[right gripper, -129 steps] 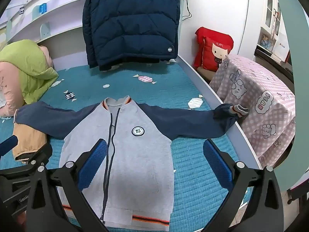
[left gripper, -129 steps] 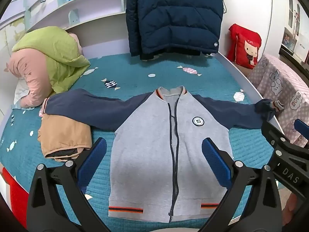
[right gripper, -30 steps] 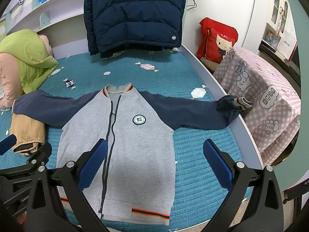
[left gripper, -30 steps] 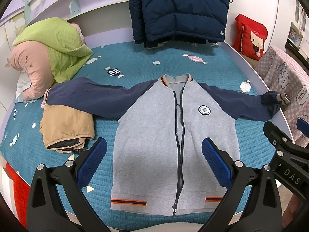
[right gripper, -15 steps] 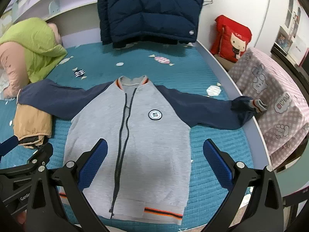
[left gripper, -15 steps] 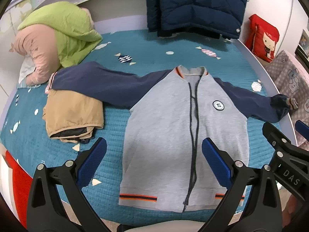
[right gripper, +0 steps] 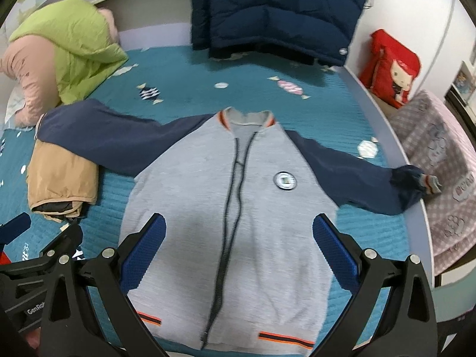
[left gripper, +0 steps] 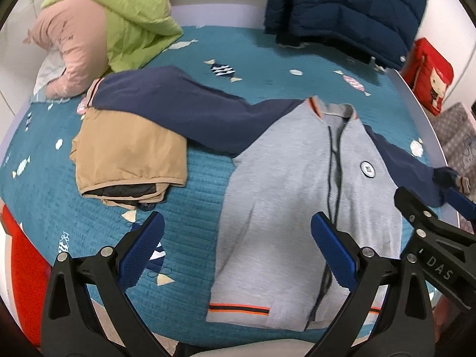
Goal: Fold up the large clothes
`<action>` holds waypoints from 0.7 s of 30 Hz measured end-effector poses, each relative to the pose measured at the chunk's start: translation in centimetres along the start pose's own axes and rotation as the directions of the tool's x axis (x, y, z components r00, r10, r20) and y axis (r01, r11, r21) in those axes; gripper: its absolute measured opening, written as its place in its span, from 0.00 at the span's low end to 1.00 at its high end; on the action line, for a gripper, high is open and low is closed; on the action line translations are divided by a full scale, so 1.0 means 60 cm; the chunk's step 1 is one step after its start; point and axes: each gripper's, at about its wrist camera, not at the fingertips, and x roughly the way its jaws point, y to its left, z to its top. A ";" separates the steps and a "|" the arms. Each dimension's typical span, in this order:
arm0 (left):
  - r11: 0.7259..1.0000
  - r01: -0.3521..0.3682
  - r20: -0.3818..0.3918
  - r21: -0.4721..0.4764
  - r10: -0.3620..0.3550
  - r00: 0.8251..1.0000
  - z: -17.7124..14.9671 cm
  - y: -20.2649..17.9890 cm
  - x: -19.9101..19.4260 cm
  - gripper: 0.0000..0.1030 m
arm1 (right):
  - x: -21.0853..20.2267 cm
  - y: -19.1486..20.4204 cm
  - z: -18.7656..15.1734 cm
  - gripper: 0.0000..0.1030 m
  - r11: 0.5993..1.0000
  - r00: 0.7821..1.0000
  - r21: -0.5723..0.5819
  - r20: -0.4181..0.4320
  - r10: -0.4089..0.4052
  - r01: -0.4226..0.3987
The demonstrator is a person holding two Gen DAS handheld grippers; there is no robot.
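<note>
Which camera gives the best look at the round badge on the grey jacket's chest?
The right wrist view. There the round white-rimmed badge sits near the middle of the picture on the grey zip-up jacket with navy sleeves, large and unobstructed. The left wrist view shows the same badge smaller and pushed toward the right edge, more distorted.

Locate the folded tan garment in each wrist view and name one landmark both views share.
Left wrist: the folded tan garment lies left of centre, under the jacket's navy sleeve.
Right wrist: folded tan garment at the left edge, mid-height.
Shared landmark: the round chest badge.
</note>
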 end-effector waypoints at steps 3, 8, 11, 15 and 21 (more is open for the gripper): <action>1.000 -0.003 -0.014 -0.025 0.003 1.000 0.007 0.023 0.017 0.96 | 0.026 0.028 0.018 0.93 1.000 1.000 -0.019 -0.022 0.021 -0.021; 0.998 -0.010 -0.040 -0.068 0.008 0.999 0.027 0.068 0.050 0.96 | 0.073 0.078 0.050 0.93 0.996 0.995 -0.054 -0.066 0.074 -0.077; 0.995 -0.027 -0.045 -0.097 0.023 0.999 0.047 0.101 0.072 0.95 | 0.097 0.105 0.074 0.93 0.992 0.992 -0.066 -0.074 0.102 -0.107; 0.989 -0.086 -0.041 -0.121 0.082 0.996 0.076 0.144 0.101 0.95 | 0.139 0.137 0.110 0.93 0.988 0.988 -0.075 -0.088 0.130 -0.136; 0.968 -0.176 -0.042 -0.180 0.171 0.984 0.124 0.222 0.135 0.95 | 0.213 0.180 0.164 0.92 0.984 0.979 -0.060 -0.126 0.158 -0.166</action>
